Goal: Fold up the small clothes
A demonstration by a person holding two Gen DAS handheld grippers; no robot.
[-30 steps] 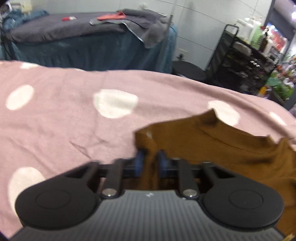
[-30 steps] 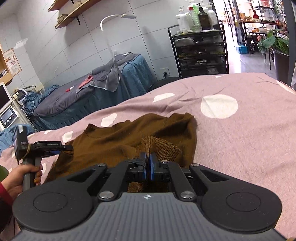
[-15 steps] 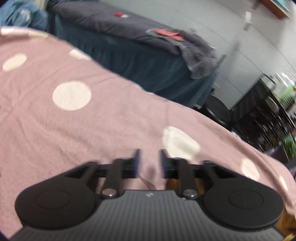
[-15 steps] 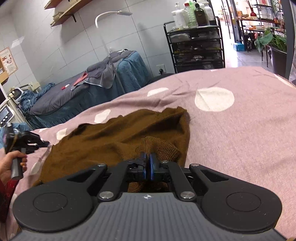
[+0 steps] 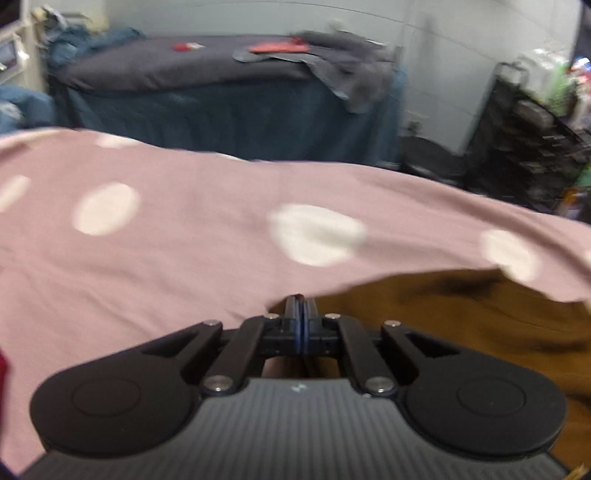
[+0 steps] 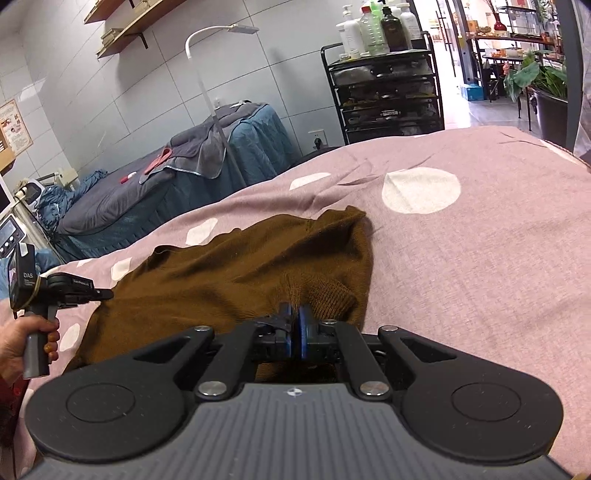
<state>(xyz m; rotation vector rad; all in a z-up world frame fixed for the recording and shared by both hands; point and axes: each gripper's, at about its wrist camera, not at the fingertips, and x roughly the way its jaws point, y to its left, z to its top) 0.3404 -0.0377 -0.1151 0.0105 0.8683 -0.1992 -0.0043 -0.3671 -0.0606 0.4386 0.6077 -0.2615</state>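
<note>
A small brown knit garment (image 6: 240,273) lies spread on a pink bedspread with white dots (image 6: 480,258). My right gripper (image 6: 294,321) is shut on a bunched fold of its near ribbed edge. In the left wrist view the garment (image 5: 461,317) lies to the right. My left gripper (image 5: 300,310) is shut at the garment's left edge; I cannot tell whether cloth is between the pads. The left gripper also shows in the right wrist view (image 6: 107,294), held in a hand, its tip at the garment's left edge.
A blue-draped massage bed (image 6: 184,184) with grey towels stands beyond the bedspread. A black trolley (image 6: 384,96) with bottles stands at the back right, and a white lamp (image 6: 218,33) rises beside the bed.
My left gripper let go of the garment's corner, swung away over the bedspread, came back to the garment's left edge and closed. My right gripper stayed shut on the fold.
</note>
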